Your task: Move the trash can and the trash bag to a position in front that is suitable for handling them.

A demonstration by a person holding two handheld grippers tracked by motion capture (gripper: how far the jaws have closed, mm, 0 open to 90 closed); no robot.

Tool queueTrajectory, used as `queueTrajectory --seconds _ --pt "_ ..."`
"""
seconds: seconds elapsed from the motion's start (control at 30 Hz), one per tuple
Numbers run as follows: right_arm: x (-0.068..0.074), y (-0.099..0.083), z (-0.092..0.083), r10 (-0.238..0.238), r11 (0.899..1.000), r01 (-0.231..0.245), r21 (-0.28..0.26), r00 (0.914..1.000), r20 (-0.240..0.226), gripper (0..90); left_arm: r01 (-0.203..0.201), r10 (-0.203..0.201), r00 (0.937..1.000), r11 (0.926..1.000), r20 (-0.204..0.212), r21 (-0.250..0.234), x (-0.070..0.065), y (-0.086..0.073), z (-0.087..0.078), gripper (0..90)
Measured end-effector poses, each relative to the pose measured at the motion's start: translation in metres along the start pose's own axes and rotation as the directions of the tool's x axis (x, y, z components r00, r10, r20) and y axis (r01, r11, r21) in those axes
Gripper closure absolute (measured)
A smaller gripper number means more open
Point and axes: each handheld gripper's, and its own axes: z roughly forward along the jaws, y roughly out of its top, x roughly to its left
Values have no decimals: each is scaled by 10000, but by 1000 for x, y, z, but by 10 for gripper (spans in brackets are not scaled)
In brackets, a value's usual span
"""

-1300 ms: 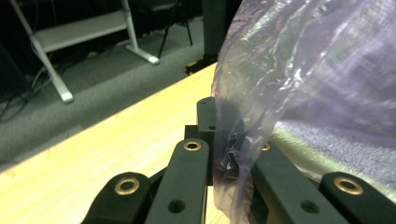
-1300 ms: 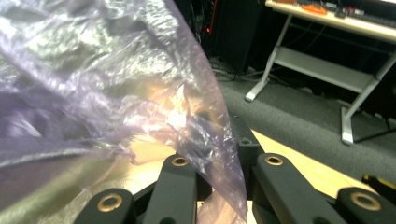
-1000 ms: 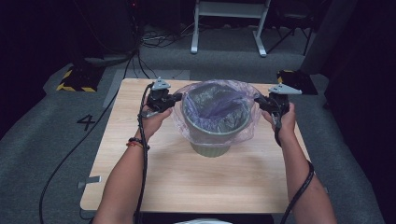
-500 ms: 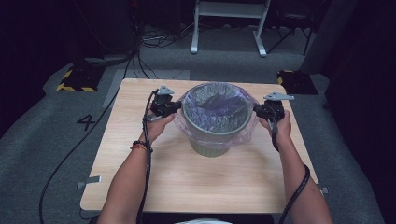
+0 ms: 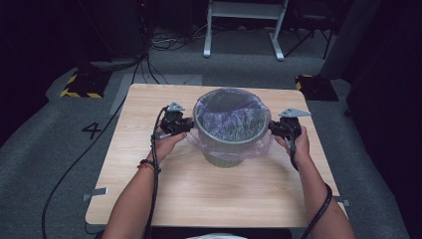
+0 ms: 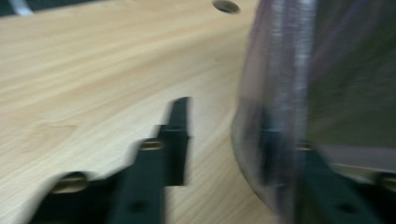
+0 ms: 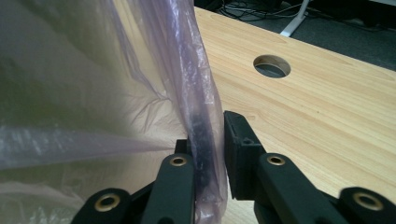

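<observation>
High view: grey-green bin [image 5: 231, 144] mid-table [image 5: 199, 194], lined with purple bag [image 5: 234, 117]; left gripper [image 5: 185, 125] and right gripper [image 5: 275, 129] pressed against opposite rim sides, cables on floor [image 5: 45, 149] beyond.

Left gripper view: blurred; jaws apart, one veiled behind bag film [image 6: 275, 116].

Right gripper view: jaws clamped on bag fold [image 7: 201, 107]; table hole [image 7: 272, 66] beyond.
</observation>
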Motion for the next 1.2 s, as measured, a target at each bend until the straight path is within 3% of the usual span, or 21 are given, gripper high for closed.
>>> queueTrajectory --seconds 0.07,0.23,0.37,0.43,0.53,0.6,0.7,0.8,0.87,0.9,1.0,1.13,1.2 --pt "1 0 -2 -127 9998 129 -173 9998 123 652 -99 93 9999 9987 -123 -496 -1 -1 -10 376" --pt "1 6 -14 -853 9954 896 -343 9903 1098 469 -635 636 9980 9872 -39 -1460 -5 1 -37 243" --pt "2 9 -29 -1191 9896 1284 -642 9840 1325 378 -1358 1291 9903 9777 -519 -1600 -10 2 -58 236" --pt "2 8 -37 -1315 9870 1416 -764 9835 1239 361 -1381 1318 9901 9756 -479 -1705 -11 1 -66 236" --pt "-1 7 -46 -1312 9855 1422 -931 9846 1154 351 -1816 1754 9830 9718 -538 -1503 -14 -1 -75 237" --pt "-3 6 -52 -1390 9843 1497 -938 9840 1117 342 -2007 1992 9796 9686 -245 -1468 -17 -4 -79 237" --pt "-3 5 -56 -1350 9829 1449 -1135 9867 906 331 -2139 2234 9734 9658 510 -1466 -28 -8 -80 236" --pt "1 5 -55 -1485 9797 1574 -1242 9858 781 317 -2606 2754 9556 9558 1046 -1362 -45 -13 -77 223" --pt "4 6 -55 -1383 9805 1426 -1350 9896 404 316 -3048 3173 9446 9429 835 -1345 -54 -17 -75 198" --pt "6 9 -56 -1381 9791 1387 -1490 9903 139 311 -3088 3233 9413 9410 977 -1382 -56 -18 -75 199" --pt "10 19 -64 -1467 9709 1443 -1912 9892 17 301 -2951 3121 9418 9455 1248 -1375 -56 -19 -74 195" --pt "14 32 -71 -1609 9635 1600 -2147 9869 135 293 -3272 3435 9308 9353 1246 -1345 -65 -18 -71 261" --pt "16 34 -76 -1606 9574 1522 -2453 9869 -146 291 -3292 3437 9321 9355 1142 -1281 -67 -20 -70 341"
